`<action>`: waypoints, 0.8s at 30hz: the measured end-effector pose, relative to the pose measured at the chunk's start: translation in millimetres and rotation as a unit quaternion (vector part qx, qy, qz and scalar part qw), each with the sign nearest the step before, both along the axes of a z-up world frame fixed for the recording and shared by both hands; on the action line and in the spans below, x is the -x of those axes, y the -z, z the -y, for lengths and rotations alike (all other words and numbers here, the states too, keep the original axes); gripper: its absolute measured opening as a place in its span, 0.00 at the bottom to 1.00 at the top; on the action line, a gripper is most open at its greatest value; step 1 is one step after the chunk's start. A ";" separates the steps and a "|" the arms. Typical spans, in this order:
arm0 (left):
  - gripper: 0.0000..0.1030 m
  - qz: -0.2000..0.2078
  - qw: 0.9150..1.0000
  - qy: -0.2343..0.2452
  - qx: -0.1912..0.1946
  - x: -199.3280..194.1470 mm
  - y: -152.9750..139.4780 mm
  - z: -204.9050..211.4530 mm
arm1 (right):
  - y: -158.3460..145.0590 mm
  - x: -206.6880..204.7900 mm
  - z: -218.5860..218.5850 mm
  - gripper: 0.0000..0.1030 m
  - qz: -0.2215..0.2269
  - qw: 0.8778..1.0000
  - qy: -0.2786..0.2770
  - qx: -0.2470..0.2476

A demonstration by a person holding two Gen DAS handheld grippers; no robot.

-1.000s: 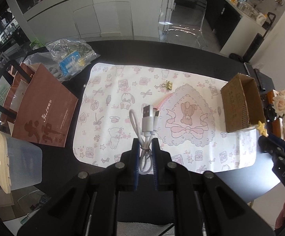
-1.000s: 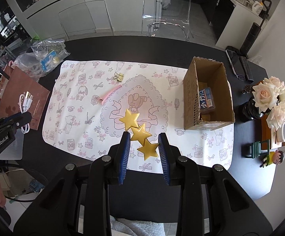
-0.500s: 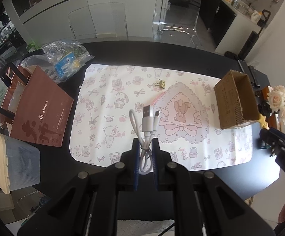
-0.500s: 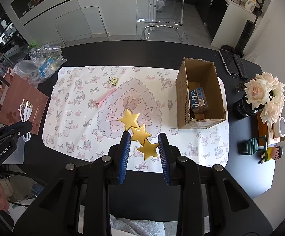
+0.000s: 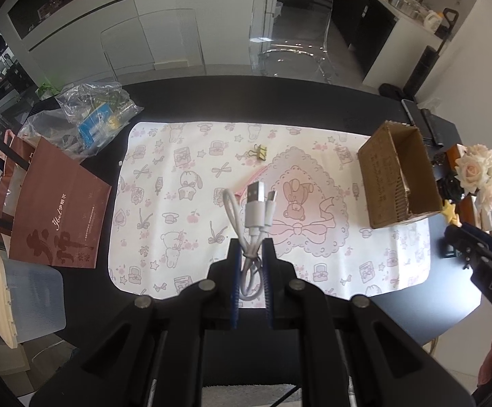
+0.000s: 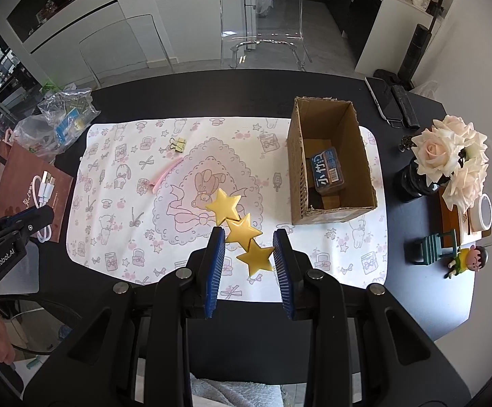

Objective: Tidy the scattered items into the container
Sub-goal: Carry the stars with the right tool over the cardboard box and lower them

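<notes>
My left gripper [image 5: 251,254] is shut on a coiled white USB cable [image 5: 254,210] and holds it above the patterned mat [image 5: 185,210]. My right gripper [image 6: 249,247] is shut on a yellow three-star hair clip [image 6: 237,225], held above the mat left of the open cardboard box [image 6: 330,166]. The box holds a blue packet [image 6: 327,169]. A gold binder clip [image 6: 177,144] and a pink hair clip [image 6: 166,178] lie on the mat. The box also shows in the left wrist view [image 5: 398,176].
A brown paper bag [image 5: 56,210], a clear plastic bag of items [image 5: 93,118] and a plastic tub [image 5: 18,302] are at the left. A vase of roses [image 6: 449,162], phones [image 6: 392,101] and small figurines [image 6: 466,261] stand right of the box.
Both grippers have risen and pulled back from the table with their items still held; the table looks smaller and farther away.
</notes>
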State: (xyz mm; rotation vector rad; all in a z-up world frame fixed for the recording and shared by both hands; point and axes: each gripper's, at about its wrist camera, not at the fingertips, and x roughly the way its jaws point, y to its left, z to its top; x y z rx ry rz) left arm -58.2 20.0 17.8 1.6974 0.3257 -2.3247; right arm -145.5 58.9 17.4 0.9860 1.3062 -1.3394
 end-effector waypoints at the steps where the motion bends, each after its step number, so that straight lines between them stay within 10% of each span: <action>1: 0.12 0.001 1.000 0.000 0.000 2.9 0.6 -1.6 | -0.6 3.6 1.5 0.29 0.000 1.000 0.002 0.000; 24: 0.12 0.017 0.999 -0.026 -0.004 86.3 27.7 -54.8 | 34.4 94.9 56.1 0.29 0.004 0.999 0.008 -0.035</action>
